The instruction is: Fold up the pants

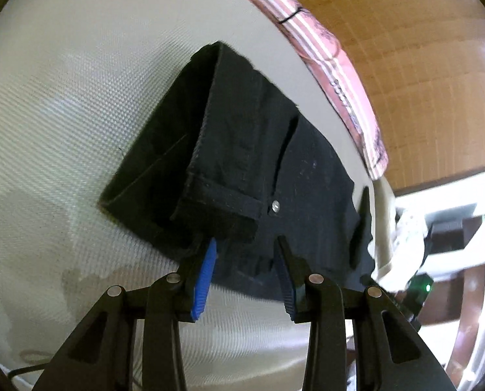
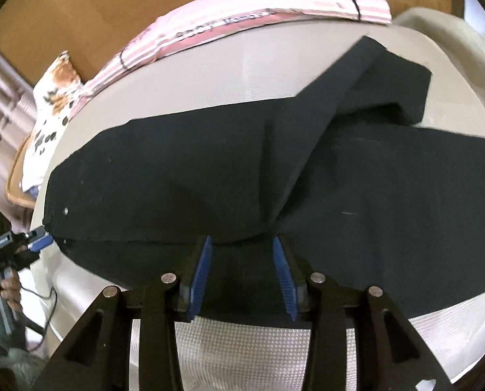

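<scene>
Black pants point(image 2: 183, 176) hide both gripper point(image 2: 242, 244) tips.

Open white mattress point(image 1: 63, 114) left of the black pants point(image 1: 242, 150), pink striped bedding point(image 1: 337, 75) and wooden headboard point(image 1: 421, 65) hemming in the far side, bare strip just ahead of the right gripper point(image 2: 242, 244).

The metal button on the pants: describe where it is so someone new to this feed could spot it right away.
On the white mattress lie black pants, one end just ahead of the left gripper. At that end runs the waistband, near the fingers. The button sits there, a small silver disc, the only shiny spot on the dark cloth.
</scene>
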A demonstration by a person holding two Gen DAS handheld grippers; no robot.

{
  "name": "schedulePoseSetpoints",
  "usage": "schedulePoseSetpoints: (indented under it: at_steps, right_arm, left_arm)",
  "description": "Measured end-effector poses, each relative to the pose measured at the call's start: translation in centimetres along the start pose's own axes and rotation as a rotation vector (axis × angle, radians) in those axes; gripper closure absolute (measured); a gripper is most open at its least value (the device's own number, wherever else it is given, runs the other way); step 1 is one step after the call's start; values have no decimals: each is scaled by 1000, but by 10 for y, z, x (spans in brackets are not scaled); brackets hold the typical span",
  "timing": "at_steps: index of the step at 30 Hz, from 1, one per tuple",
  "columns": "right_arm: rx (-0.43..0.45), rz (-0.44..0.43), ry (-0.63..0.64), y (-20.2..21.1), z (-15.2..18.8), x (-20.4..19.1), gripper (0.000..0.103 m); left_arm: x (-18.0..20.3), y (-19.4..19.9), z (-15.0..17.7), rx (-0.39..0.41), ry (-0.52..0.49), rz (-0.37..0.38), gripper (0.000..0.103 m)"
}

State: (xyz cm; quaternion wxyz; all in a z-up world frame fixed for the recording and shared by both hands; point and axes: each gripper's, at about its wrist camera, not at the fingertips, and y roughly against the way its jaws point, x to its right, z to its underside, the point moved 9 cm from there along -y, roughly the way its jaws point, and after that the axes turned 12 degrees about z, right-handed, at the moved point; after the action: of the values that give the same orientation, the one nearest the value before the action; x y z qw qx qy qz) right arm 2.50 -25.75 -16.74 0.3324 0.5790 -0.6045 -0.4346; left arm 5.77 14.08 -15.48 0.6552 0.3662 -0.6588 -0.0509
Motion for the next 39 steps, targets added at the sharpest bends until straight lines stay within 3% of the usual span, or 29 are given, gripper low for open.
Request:
schedulePoseSetpoints:
  at_steps: [7, 13, 18, 25, 30, 39]
  right_arm:
    - [2, 100, -49, -21, -20, 10, 65]
    - [-8, 79, -147, -29, -24, 39, 65]
    - [27, -19, -238, -34, -46, 51, 65]
    - [55, -14, -352, -58, -95, 84, 65]
    - [39, -1, -400, -70, -122, 100, 77]
    - [49, 65, -385, -52, -129, 118, 79]
  left_arm:
    - [-9, -15, -10, 41, 32, -7, 66]
    - [-15, -9, -11, 51, 20, -15, 75]
    - [-19, -18, -13, 39, 26, -40, 77]
    - [-23, -20, -14, 36, 36, -52, 77]
    - [-23, -22, -16, 33, 36, -64, 77]
    - [-26, -22, -19, 25, 44, -68, 78]
